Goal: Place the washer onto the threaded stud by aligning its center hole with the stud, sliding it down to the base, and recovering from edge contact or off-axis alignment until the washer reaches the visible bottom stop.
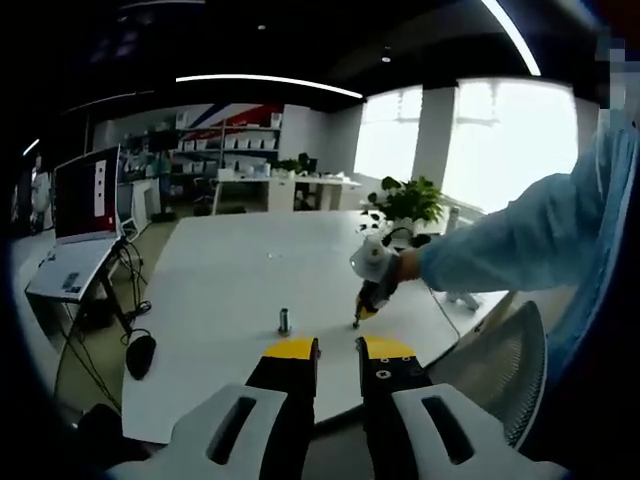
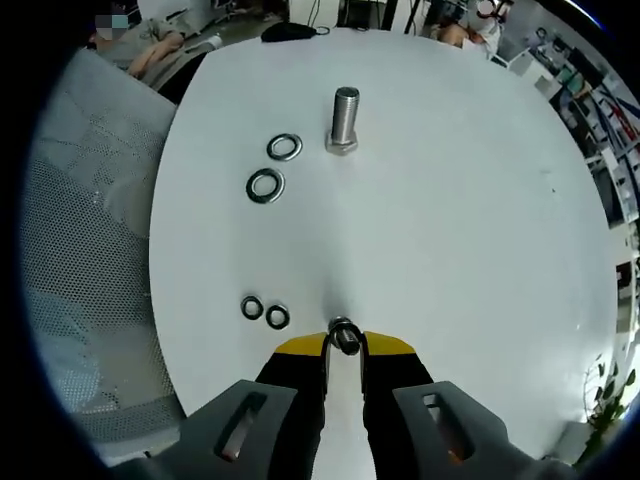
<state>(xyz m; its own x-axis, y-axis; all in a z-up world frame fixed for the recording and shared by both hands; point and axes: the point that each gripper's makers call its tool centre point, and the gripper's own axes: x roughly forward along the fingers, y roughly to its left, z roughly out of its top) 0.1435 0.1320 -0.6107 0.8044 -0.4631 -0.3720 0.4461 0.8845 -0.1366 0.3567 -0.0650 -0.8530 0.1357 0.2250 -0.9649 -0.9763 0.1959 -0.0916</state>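
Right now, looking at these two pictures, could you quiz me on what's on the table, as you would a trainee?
1. True or false: the threaded stud stands upright on the white table.
2. How many loose washers lie on the table, not counting the gripped washer in the right gripper?
A. two
B. four
C. six
3. Fill in: in the left gripper view, the left gripper holds ____ between its jaws.

Key:
1. True.
2. B: two larger washers near the stud, two smaller washers nearer the gripper.
3. Nothing; its jaws stand apart.
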